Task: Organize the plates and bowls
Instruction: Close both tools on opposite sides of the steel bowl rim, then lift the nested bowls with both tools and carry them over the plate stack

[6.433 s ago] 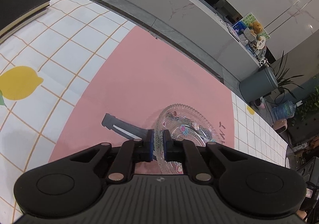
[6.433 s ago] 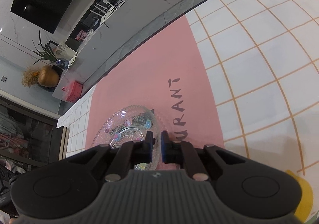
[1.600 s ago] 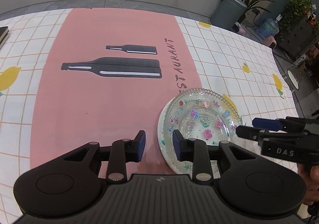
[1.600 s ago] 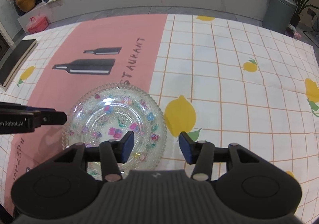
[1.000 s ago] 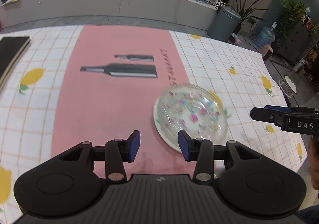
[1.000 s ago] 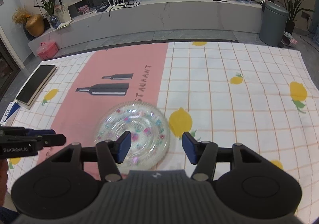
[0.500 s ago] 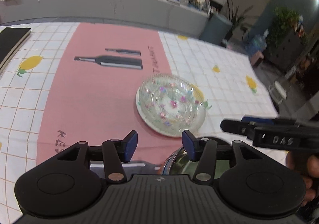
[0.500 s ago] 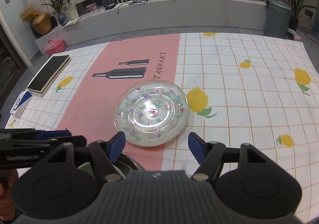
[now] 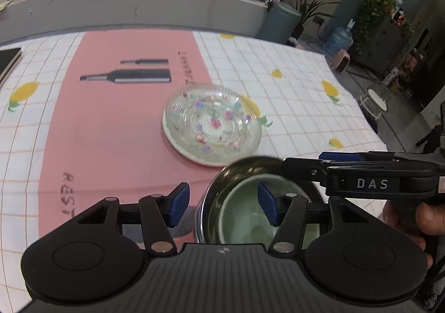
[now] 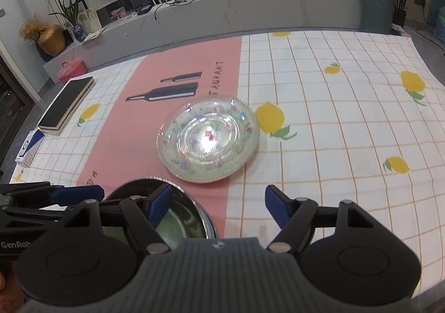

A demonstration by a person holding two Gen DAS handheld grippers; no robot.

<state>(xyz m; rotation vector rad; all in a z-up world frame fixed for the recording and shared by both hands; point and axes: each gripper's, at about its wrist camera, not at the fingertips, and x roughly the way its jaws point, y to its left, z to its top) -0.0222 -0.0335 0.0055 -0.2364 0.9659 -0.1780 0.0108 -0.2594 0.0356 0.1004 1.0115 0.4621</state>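
Left tool [image 9: 224, 206] agape | steel bowl [image 9: 219, 201] beneath | glass plate [image 9: 212, 124] ahead

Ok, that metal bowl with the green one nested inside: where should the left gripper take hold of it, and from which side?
Grip the metal bowl by its rim on the near left edge, coming down from above, one finger outside the wall and one in the gap beside the green bowl. It sits upright, mouth open, and the left gripper is already open over it.
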